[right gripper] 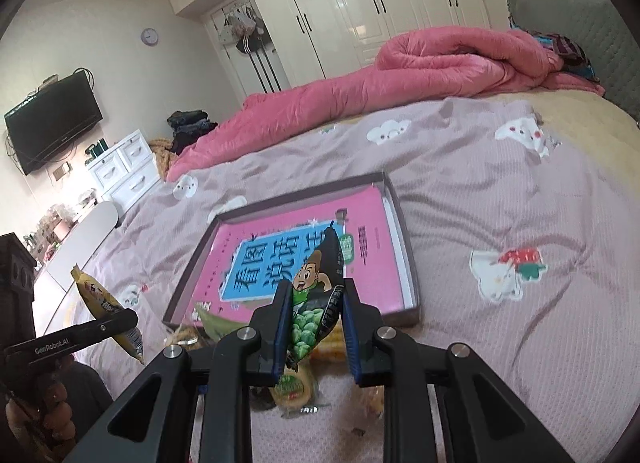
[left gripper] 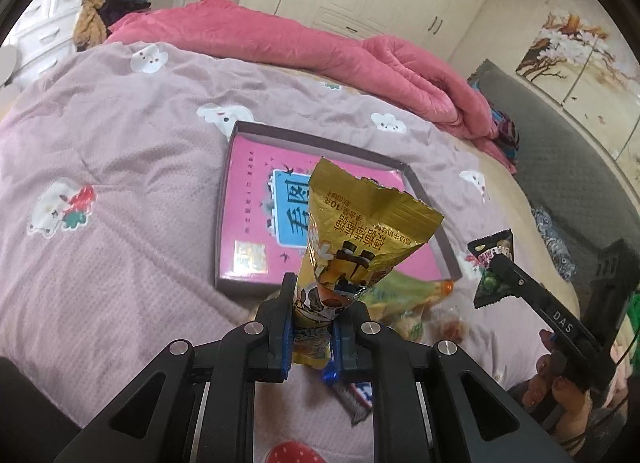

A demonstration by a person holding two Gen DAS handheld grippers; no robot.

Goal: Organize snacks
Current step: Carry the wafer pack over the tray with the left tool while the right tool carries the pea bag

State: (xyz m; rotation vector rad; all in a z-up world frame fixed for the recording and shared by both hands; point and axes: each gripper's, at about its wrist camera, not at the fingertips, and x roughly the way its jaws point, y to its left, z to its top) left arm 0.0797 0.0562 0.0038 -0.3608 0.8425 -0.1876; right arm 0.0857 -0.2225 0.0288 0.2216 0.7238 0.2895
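1. Gripping a gold snack packet (left gripper: 360, 239) by its lower end, my left gripper (left gripper: 312, 327) is clenched on it; the packet stands up and fans out above the pads.
2. My right gripper (right gripper: 316, 327) is clamped on a black-and-green snack packet (right gripper: 320, 287), which sits edge-on between the blue pads (right gripper: 282, 327).
3. Both packets hang in the air over the near edge of the bed (left gripper: 120, 167), just short of the shallow box (left gripper: 240, 131) that holds a pink book (right gripper: 280, 247).
4. Judged on handling: both are light, crinkly foil bags, soft and air-filled. The film looks slippery, and a hard squeeze may crush the contents. The flat crimped end seam is the soundest hold; the puffed middle would give under the pads.
5. More snacks (right gripper: 296, 387) lie on the bed cover near its front edge, below my fingers: a round yellowish pack, an orange-tipped green one, and a blue-and-white wrapper.
6. Hidden or unclear: my gripper frames cover most of that loose pile, so its count cannot be told. Print on the packets is too distorted to read. The box's near wall is partly masked by the packets, and the fisheye rim cuts off the bed's sides.
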